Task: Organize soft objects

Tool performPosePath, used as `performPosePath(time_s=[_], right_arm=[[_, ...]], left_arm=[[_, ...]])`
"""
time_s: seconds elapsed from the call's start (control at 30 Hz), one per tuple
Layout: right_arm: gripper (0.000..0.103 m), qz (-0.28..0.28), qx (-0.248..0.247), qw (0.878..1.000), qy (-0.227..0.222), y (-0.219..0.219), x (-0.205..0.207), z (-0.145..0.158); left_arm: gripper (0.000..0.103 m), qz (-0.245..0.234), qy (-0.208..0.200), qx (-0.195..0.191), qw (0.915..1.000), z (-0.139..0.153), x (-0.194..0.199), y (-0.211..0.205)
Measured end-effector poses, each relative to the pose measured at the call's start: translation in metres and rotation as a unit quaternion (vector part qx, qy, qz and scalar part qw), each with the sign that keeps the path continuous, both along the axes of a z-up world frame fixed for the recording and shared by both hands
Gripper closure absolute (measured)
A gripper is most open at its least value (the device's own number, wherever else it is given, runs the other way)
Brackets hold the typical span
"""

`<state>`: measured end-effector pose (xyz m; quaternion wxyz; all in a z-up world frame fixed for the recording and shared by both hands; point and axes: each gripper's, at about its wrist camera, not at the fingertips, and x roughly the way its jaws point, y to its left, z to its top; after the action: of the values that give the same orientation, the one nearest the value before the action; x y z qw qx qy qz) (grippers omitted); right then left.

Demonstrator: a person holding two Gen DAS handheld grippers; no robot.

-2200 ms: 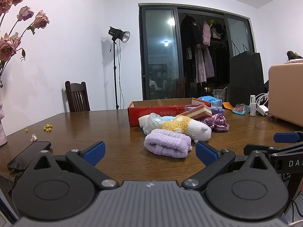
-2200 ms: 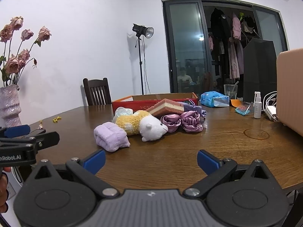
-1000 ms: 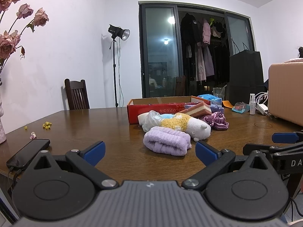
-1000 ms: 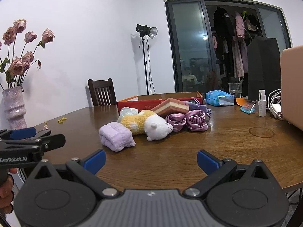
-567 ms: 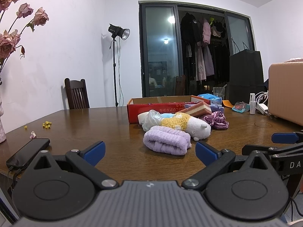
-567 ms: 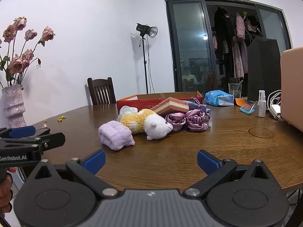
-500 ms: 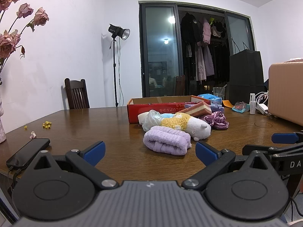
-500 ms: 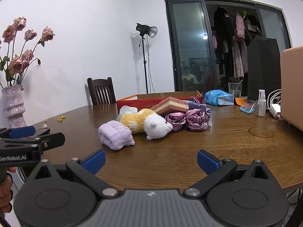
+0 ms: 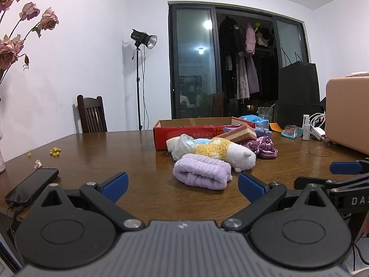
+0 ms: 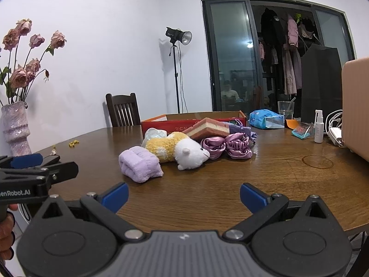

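A rolled lilac towel (image 9: 202, 173) (image 10: 139, 163) lies on the brown table just ahead of me. Behind it lie a yellow-and-white plush sheep (image 9: 227, 154) (image 10: 182, 150), a pale blue bundle (image 9: 184, 145), purple satin scrunchies (image 9: 265, 147) (image 10: 227, 147) and a pink layered sponge (image 9: 239, 133) (image 10: 208, 128). A red cardboard box (image 9: 186, 133) (image 10: 182, 121) stands open behind them. My left gripper (image 9: 182, 184) is open and empty, short of the towel. My right gripper (image 10: 184, 196) is open and empty, nearer the table's front edge.
A black phone (image 9: 32, 185) lies at the table's left edge, near a vase of dried roses (image 10: 16, 127). At the right stand a tan case (image 9: 346, 113), a spray bottle (image 10: 319, 127), a glass (image 10: 285, 109) and a blue wipes pack (image 10: 265, 118). A chair (image 10: 123, 110) stands behind.
Both grippers have barely drifted; the view has shifted slightly. Nothing on the table has moved, and both grippers stay open.
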<state>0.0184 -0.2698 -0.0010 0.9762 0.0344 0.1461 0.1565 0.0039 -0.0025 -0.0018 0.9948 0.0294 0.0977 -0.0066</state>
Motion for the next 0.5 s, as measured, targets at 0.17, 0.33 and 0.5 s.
performPosePath(time_s=[0.17, 0.33, 0.5], right_arm=[[0.000, -0.005, 0.011, 1.000, -0.024, -0.007, 0.008, 0.007], [0.000, 0.074, 0.006, 0.995, 0.060, 0.004, 0.055, 0.005], [0.019, 0.122, 0.019, 0.988, 0.095, 0.032, 0.097, 0.006]], left_arm=[[0.000, -0.020, 0.003, -0.001, 0.9998, 0.013, 0.028, 0.013], [0.001, -0.035, 0.041, -0.027, 0.9982, 0.026, 0.085, 0.045], [0.026, -0.052, 0.095, -0.110, 0.9880, 0.036, 0.146, 0.079]])
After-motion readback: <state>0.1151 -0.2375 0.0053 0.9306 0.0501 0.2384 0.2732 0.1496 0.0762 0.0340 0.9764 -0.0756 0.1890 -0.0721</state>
